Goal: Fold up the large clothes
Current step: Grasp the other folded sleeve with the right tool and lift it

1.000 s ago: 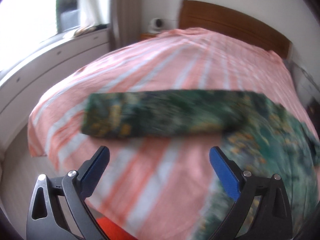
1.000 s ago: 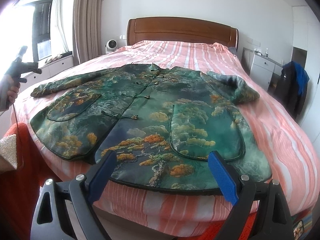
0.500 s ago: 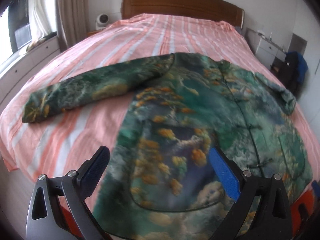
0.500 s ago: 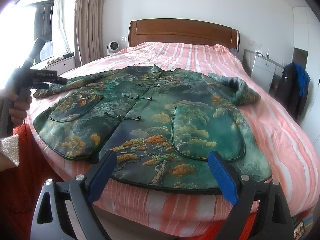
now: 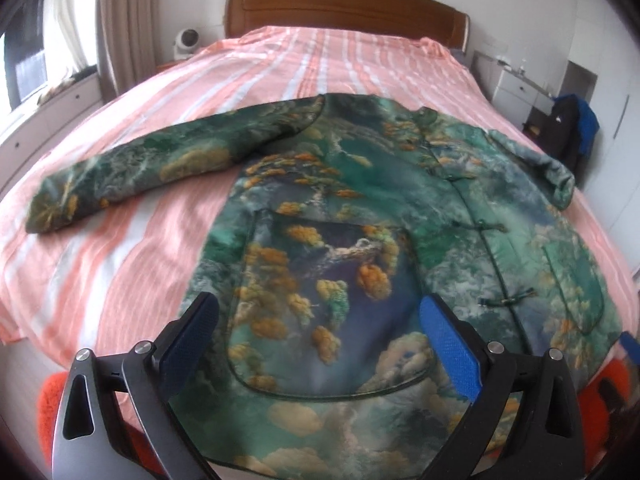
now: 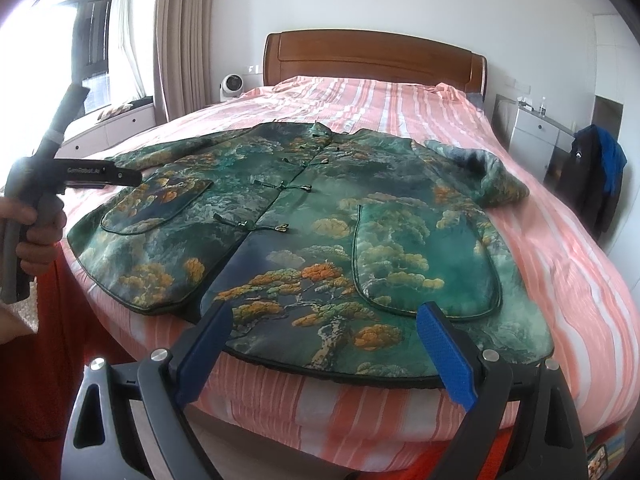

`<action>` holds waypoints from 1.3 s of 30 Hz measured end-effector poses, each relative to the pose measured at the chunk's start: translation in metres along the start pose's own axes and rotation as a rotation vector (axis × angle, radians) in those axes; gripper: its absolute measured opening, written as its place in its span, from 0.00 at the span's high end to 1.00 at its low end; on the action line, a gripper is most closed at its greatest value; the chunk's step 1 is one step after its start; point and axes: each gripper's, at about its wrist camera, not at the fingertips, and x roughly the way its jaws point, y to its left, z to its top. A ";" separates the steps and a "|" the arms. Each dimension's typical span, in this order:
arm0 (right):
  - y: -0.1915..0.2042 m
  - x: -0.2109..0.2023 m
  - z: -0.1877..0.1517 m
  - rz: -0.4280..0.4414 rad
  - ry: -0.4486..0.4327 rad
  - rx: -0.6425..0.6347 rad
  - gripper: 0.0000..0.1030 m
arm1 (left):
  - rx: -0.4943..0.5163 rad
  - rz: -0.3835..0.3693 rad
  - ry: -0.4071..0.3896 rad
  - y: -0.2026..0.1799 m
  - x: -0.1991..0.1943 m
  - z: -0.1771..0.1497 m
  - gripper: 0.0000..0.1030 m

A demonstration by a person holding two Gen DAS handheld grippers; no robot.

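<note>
A large green patterned jacket (image 6: 320,216) lies flat and front-up on the striped pink bed (image 6: 400,96), with knot buttons down the middle and a patch pocket on each side. Its left sleeve (image 5: 132,172) stretches out toward the window side; its right sleeve (image 6: 480,176) is bent near the far edge. My left gripper (image 5: 320,344) is open and empty above the jacket's left pocket (image 5: 320,312). It also shows from the side in the right wrist view (image 6: 132,178). My right gripper (image 6: 324,344) is open and empty over the jacket's bottom hem (image 6: 320,372).
A wooden headboard (image 6: 376,56) stands at the far end. A small white fan (image 6: 231,85) sits at the bed's far left by the curtain and window bench. A white drawer unit (image 6: 532,136) and a chair with dark and blue clothes (image 6: 596,176) stand at the right.
My left gripper has swung right from the outstretched sleeve to above the jacket's left pocket. My right gripper has stayed nearly still, rising a little.
</note>
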 end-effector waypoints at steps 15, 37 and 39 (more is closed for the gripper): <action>-0.167 0.097 0.141 -0.302 0.012 -0.149 0.09 | 0.036 0.126 -0.036 0.011 -0.001 -0.009 0.02; -0.350 0.168 0.162 -0.458 -0.035 0.524 0.86 | -0.010 0.186 0.015 0.024 0.014 -0.012 0.02; -0.380 0.134 0.107 -0.491 -0.005 0.743 0.70 | -0.017 0.181 0.016 0.024 0.015 -0.012 0.02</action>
